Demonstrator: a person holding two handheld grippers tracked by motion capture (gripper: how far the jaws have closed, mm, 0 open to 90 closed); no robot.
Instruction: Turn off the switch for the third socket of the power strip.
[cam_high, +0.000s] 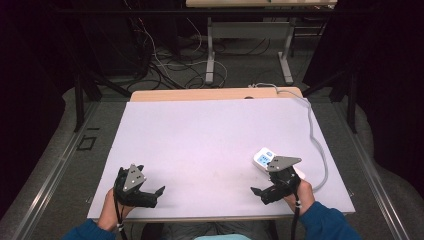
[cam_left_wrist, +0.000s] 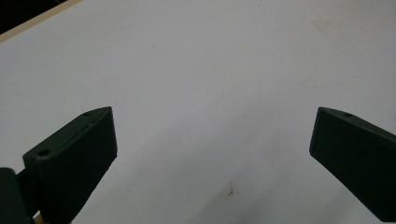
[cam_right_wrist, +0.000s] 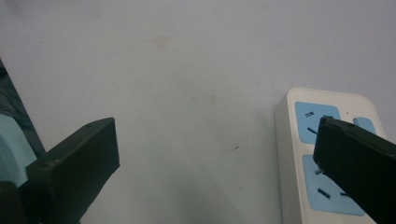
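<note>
A white power strip (cam_high: 262, 157) with blue socket faces lies near the right front of the pale table top (cam_high: 210, 135). My right gripper (cam_high: 260, 180) hovers just in front of it, held by a hand in a blue sleeve. In the right gripper view the jaws stand wide apart, so the gripper (cam_right_wrist: 217, 123) is open, and the power strip (cam_right_wrist: 303, 126) sits beside and partly behind the right-hand jaw. My left gripper (cam_high: 152, 182) is at the table's front left. The left gripper (cam_left_wrist: 212, 116) is open too, with bare table between its jaws.
A grey cable (cam_high: 312, 130) runs from the power strip along the right side to the table's back edge (cam_high: 200, 94). Beyond the table stand another table's metal legs (cam_high: 210, 50) and tangled cables on the floor (cam_high: 165, 65). Dark curtains flank both sides.
</note>
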